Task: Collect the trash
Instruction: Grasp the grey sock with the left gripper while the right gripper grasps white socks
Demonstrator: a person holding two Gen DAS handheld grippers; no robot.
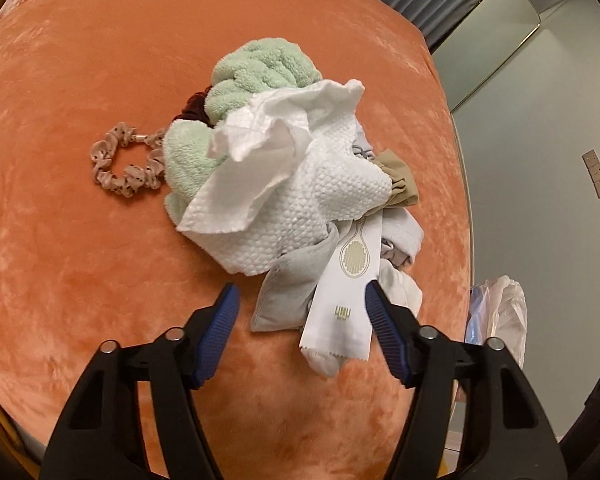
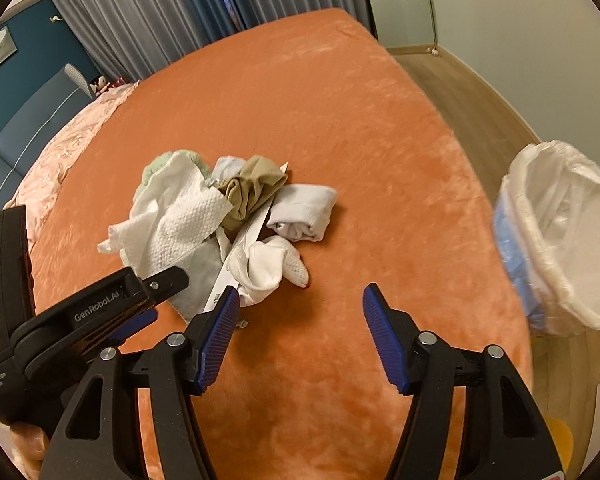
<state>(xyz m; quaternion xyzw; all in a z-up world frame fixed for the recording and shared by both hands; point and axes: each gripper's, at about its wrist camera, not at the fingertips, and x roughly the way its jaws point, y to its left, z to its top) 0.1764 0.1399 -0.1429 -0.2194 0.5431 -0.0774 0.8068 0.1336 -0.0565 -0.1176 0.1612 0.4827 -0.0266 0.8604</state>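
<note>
We see the long white paper wrapper (image 1: 346, 280) lying lengthwise between the left claw's (image 1: 302, 300) parted jaws, nearer than the empty, parted right claw (image 2: 300, 304).

Dark red cloth (image 1: 194, 106) far ahead of left gripper (image 1: 302, 304): mostly hidden under green towel (image 1: 260, 76); cannot tell what it is. Grey cloth (image 1: 288, 284) between blue pads: top part hidden under white paper towel (image 1: 300, 208). Small print on white wrapper (image 1: 342, 312) near right pad: too small to read. Bin with white bag (image 2: 560, 240) right of right gripper (image 2: 300, 308): blurred, inside unclear. Left gripper in right view: pads hidden behind own black body. Hand (image 2: 28, 440) at bottom left: cut off by edge.
</note>
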